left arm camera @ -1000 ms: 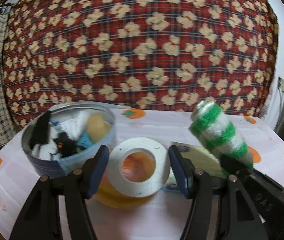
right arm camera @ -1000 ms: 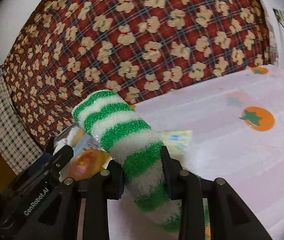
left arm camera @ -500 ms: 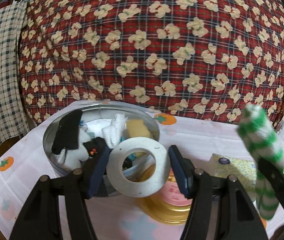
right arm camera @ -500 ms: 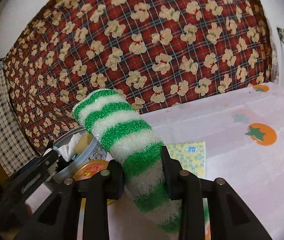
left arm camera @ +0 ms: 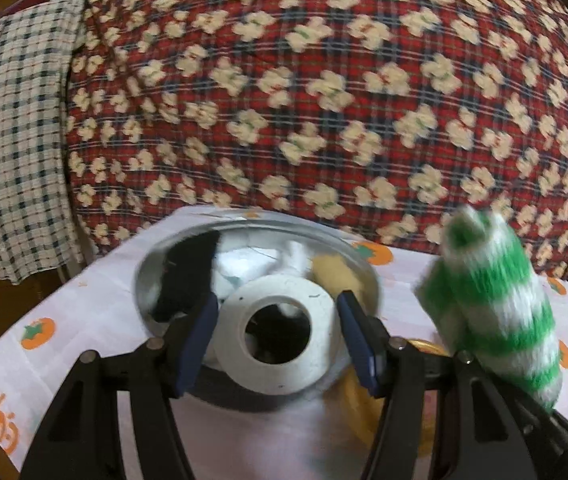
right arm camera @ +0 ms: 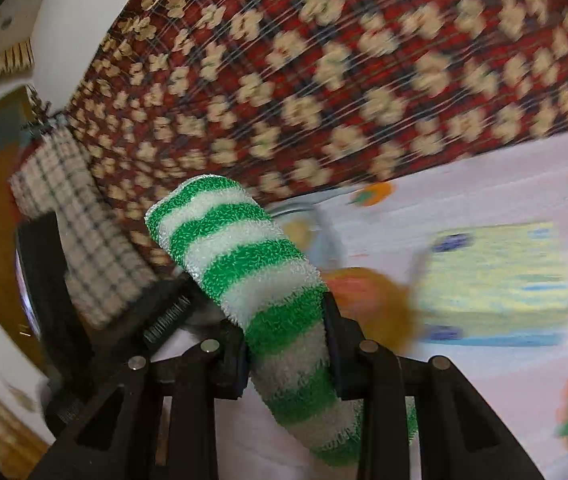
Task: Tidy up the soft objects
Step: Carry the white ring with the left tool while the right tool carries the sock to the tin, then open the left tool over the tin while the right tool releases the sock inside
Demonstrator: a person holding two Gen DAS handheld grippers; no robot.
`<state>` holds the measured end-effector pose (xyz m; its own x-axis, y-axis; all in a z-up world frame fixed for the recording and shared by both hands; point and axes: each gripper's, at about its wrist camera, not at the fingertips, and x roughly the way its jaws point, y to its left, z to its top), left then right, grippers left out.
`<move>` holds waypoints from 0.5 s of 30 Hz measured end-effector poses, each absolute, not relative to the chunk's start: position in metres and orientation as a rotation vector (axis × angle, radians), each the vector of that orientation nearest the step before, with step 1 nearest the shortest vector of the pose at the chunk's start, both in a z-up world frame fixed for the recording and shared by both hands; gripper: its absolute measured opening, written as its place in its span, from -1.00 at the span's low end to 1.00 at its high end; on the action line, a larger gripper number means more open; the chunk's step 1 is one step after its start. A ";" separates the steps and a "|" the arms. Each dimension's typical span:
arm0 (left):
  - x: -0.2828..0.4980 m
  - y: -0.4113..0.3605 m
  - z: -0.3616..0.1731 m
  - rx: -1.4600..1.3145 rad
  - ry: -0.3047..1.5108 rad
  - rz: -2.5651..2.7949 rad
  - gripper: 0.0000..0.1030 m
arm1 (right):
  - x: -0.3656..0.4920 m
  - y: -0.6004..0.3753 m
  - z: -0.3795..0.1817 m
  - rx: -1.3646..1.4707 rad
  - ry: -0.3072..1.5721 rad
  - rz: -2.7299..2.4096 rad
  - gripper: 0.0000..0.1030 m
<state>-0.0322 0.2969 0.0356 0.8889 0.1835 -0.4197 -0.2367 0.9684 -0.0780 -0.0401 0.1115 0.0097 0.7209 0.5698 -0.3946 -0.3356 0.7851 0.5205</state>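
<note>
Striped sock, green and white, fuzzy: my right tool is clenched on it across its lower half. Long axis runs up and to the left from the pads in the right wrist view; the rounded free end points toward the round tin, the other end hangs below the pads. In the left wrist view the sock stands nearly upright, to the right of the tin and above the surface.

My left tool grips a white tape roll by its sides, hole facing the camera, held over the tin's near rim.

Left view only: tin contents, a black cloth, white cloths and a tan piece. Right view only, blurred: a yellow packet on the surface right of the tin, and an orange-gold lid between them. Red plaid blanket behind the tin.
</note>
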 end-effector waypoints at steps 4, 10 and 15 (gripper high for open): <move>-0.028 0.322 0.041 -0.130 0.409 0.285 0.19 | -0.012 0.149 0.018 0.507 0.609 0.622 -0.35; 0.000 0.348 0.040 -0.101 0.413 0.389 0.19 | 0.050 0.201 0.010 0.500 0.648 0.617 -0.35; 0.036 0.354 0.025 -0.091 0.457 0.418 0.19 | 0.083 0.220 0.008 0.372 0.596 0.521 -0.35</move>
